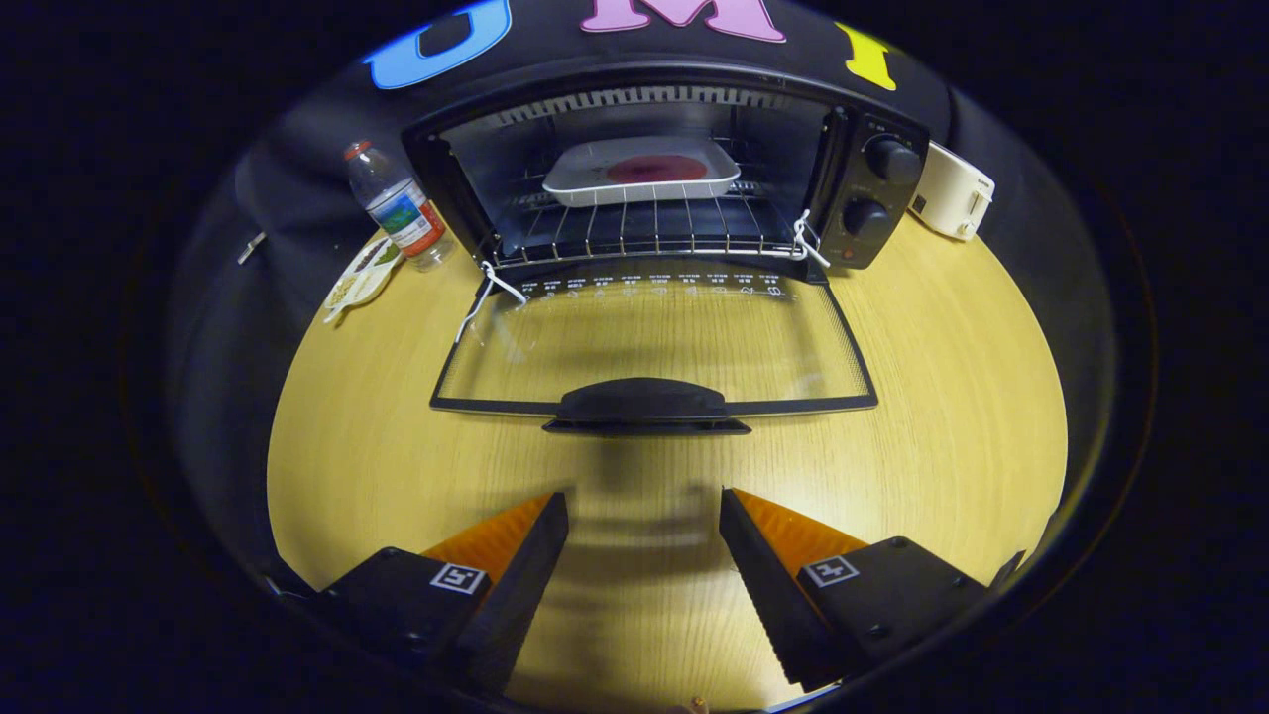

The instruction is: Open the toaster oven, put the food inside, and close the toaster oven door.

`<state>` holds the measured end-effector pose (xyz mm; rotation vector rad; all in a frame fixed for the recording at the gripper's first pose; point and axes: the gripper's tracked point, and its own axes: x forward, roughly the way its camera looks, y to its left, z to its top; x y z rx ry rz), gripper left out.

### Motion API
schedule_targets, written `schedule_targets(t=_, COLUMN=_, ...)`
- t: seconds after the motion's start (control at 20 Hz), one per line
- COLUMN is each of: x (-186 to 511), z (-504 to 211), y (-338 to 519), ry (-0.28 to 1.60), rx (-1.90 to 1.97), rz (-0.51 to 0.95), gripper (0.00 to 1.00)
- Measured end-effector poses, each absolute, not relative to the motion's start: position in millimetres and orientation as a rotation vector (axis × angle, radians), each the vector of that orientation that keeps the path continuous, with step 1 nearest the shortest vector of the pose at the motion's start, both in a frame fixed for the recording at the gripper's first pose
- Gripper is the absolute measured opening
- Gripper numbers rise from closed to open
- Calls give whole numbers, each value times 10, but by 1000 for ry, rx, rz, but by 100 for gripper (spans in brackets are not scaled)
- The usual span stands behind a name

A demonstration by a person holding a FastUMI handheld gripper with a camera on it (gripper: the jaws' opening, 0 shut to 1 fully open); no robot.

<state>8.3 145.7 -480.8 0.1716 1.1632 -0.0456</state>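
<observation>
Worktop (942,416) wood, near edge cut off | toaster oven (674,169) at back edge, door (654,347) folded flat | tray (641,169) with dark red food (656,169) on rack, food hard to identify | gripper (644,511) fingers spread, empty, short of door handle (644,405) | bottle (399,206) back-left.

A wooden table (942,416) is carrying the toaster oven (674,169) at twelve o'clock, a water bottle (399,205) and a packet (362,278) lying at ten, a white appliance (952,190) sitting at two.

The gripper (644,511) is hovering over the table, fingers spread apart, empty.

Tongs (644,506): two wedge-shaped, ridged fingers on black blocks with square white-bordered marker tags.
</observation>
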Motion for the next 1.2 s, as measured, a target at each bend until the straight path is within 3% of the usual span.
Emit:
schedule_targets(t=0.35, x=349, z=-4986, y=1298, ry=1134, rx=170, rz=-137, gripper=100)
schedule_targets(t=0.6, x=384, z=-4994, y=1298, ry=1124, rx=105, rz=-124, gripper=100)
schedule_targets(t=0.85, x=475, z=-4507, y=1269, ry=1003, rx=92, rz=-79, gripper=99)
schedule_targets(t=1.05, x=819, z=-4035, y=1158, ry=801, rx=106, rz=-85, gripper=99)
schedule_targets(t=1.2, x=811, z=-4003, y=1109, ry=791, rx=111, rz=-104, gripper=99)
